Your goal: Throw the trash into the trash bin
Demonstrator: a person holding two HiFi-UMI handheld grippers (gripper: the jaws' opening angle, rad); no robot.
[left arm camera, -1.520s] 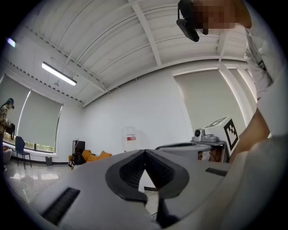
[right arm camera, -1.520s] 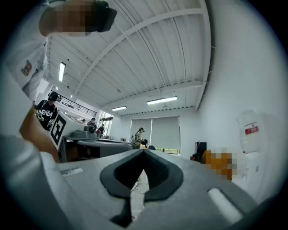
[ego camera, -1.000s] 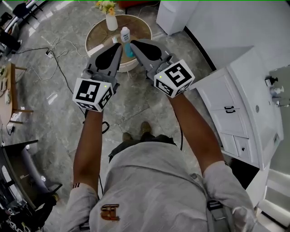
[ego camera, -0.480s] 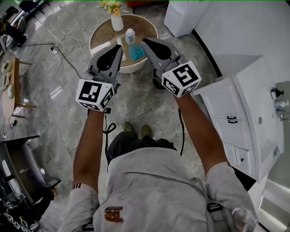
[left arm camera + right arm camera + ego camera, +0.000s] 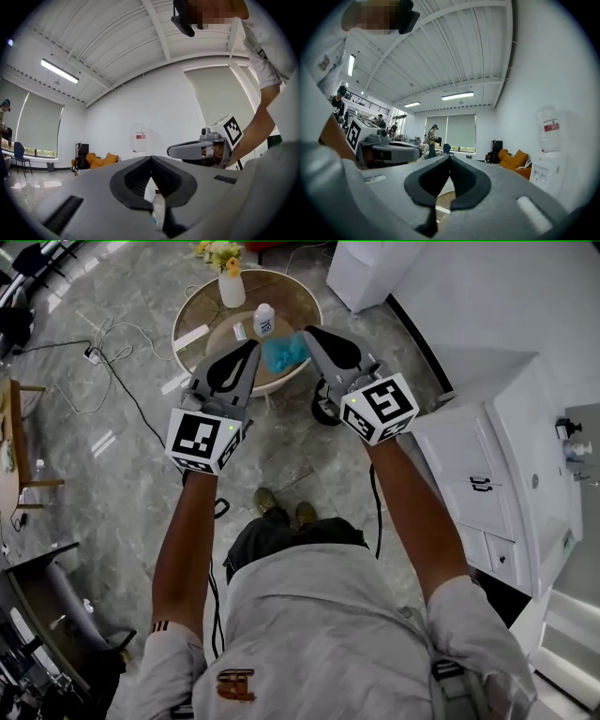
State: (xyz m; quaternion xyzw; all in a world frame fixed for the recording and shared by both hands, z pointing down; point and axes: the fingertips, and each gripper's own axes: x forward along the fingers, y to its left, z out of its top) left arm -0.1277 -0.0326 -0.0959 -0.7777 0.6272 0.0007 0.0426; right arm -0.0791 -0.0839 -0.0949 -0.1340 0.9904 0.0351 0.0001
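Note:
A crumpled blue piece of trash (image 5: pixel 281 352) lies near the front edge of a round wooden table (image 5: pixel 197 320). A white bottle (image 5: pixel 264 320) stands just behind it. In the head view the trash shows between my two grippers' tips, and neither touches it. My left gripper (image 5: pixel 253 345) is shut and holds nothing. My right gripper (image 5: pixel 309 332) is also shut and holds nothing. Both point level, out over the table's near side. In the left gripper view the pads (image 5: pixel 140 176) meet at the tip. The right gripper view shows the same, with the left gripper (image 5: pixel 389 149) alongside. No trash bin shows for certain.
A vase of flowers (image 5: pixel 231 282) and flat white items (image 5: pixel 192 334) sit on the table. White cabinets (image 5: pixel 487 465) line the right side. Cables (image 5: pixel 112 362) run over the grey floor at the left. A dark round object (image 5: pixel 323 409) sits on the floor under my right gripper.
Both grippers have moved forward and lower toward the table. The blue trash now shows between their tips. Both stay shut.

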